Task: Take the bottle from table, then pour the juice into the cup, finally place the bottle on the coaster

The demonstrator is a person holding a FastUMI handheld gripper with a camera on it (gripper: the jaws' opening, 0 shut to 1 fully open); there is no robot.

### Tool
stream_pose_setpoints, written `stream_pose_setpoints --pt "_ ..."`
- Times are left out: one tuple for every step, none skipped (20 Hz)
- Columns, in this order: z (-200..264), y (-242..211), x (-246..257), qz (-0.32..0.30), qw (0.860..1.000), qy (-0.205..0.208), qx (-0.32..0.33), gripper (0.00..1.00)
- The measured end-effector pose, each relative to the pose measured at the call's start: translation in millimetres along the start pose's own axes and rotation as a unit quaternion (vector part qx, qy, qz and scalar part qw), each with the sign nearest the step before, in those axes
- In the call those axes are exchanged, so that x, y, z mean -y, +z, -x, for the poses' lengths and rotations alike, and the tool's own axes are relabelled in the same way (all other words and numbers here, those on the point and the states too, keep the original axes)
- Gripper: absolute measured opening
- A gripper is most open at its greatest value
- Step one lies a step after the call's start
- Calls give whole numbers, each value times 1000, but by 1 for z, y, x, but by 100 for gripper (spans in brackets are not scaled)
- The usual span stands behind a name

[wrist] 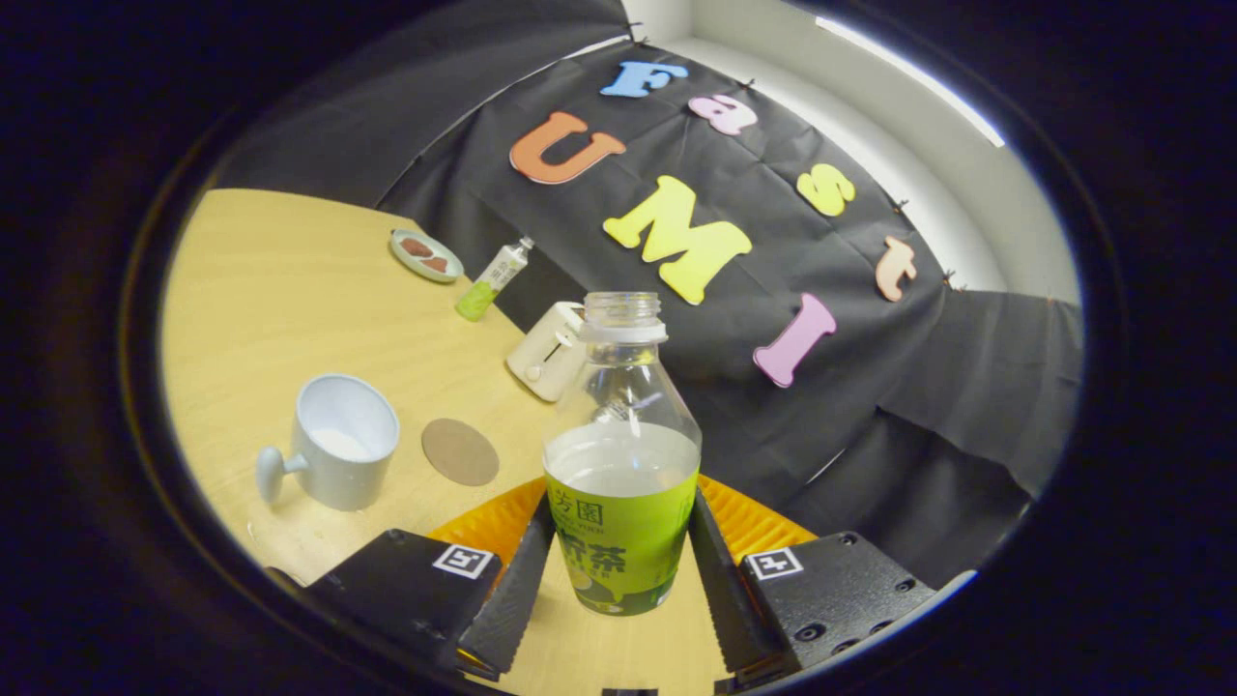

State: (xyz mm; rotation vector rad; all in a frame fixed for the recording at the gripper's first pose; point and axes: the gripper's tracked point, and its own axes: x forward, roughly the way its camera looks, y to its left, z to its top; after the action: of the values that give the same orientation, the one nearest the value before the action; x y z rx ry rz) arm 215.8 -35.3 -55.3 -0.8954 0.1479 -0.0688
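Wooden table tilts under us; our gripper clamps the uncapped tea bottle, which may spill short of the cup.

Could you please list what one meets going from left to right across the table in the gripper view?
Cup → coaster → toaster → uncapped bottle, gripped between both fingers of the gripper.

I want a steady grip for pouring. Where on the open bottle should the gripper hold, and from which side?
Grip the bottle on its straight labelled lower body, coming level from the near side, as the gripper does now with a finger on each flank. The neck is narrow and uncapped, so a low hold looks steadier.
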Motion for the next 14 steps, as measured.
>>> stream_pose_setpoints --pt "0 2 1 20 1000 -4 0 80" --pt "-1 5 6 38 999 -17 0 80" --pt "1 7 10 56 998 -30 -1 80" --pt "0 9 12 74 997 -39 -2 80" --pt "1 10 13 89 995 -46 -3 80" --pt "1 11 13 102 993 -51 -4 81" --pt "3 11 12 114 992 -54 -5 81" --pt "4 12 11 125 991 -54 -3 80" --pt "5 14 9 135 989 -53 -2 81" --pt "4 15 8 145 988 -55 -2 80" --pt "5 16 7 155 986 -57 -1 80" --pt "5 17 6 168 984 -60 -1 80" --pt "7 18 5 183 981 -63 -3 80" --pt "9 18 4 198 978 -66 -5 80"
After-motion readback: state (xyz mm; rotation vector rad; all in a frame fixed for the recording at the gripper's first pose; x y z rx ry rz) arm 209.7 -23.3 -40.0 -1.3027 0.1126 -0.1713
